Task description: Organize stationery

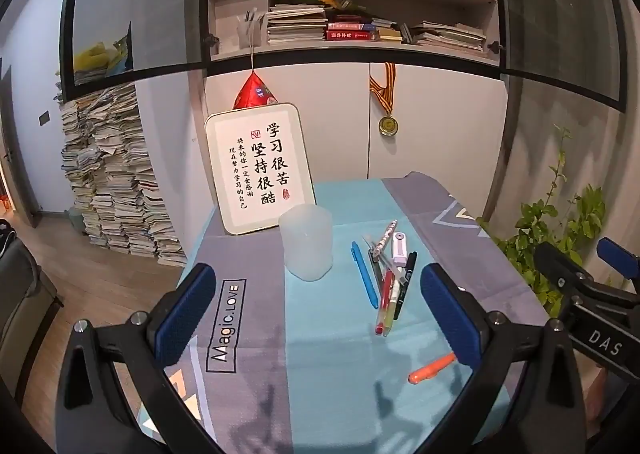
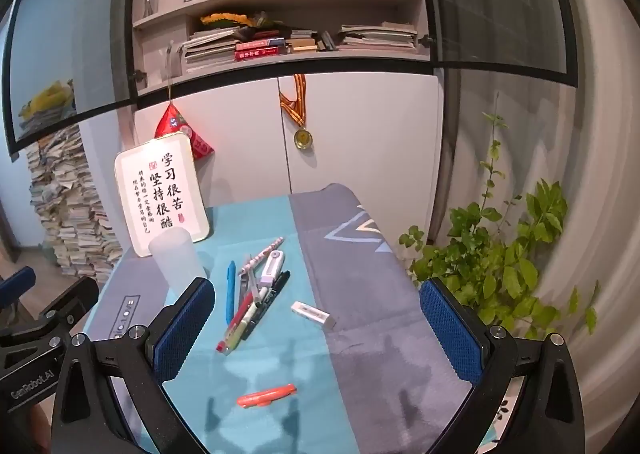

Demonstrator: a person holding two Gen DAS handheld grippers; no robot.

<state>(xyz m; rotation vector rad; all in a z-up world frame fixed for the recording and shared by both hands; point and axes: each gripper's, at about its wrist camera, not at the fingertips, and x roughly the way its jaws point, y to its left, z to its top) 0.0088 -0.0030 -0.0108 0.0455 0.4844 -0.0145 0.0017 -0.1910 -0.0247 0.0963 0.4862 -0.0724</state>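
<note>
Stationery lying loose on the cloth-covered surface (image 2: 384, 294): a cluster of pens (image 2: 250, 302) just beside a frosted cup (image 2: 176, 262), which is standing upright with nothing showing inside; an orange marker (image 2: 266, 395) sitting apart, nearer. White eraser (image 2: 313, 314) showing only in the right view. Left gripper (image 1: 318, 318) and right gripper (image 2: 318, 328) both hovering, fingers spread wide, grasping nothing.

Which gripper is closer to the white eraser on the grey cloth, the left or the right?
Right. The eraser lies between and just ahead of the open right gripper. The left gripper hovers further left, over the pens; the eraser does not show in its view.
</note>
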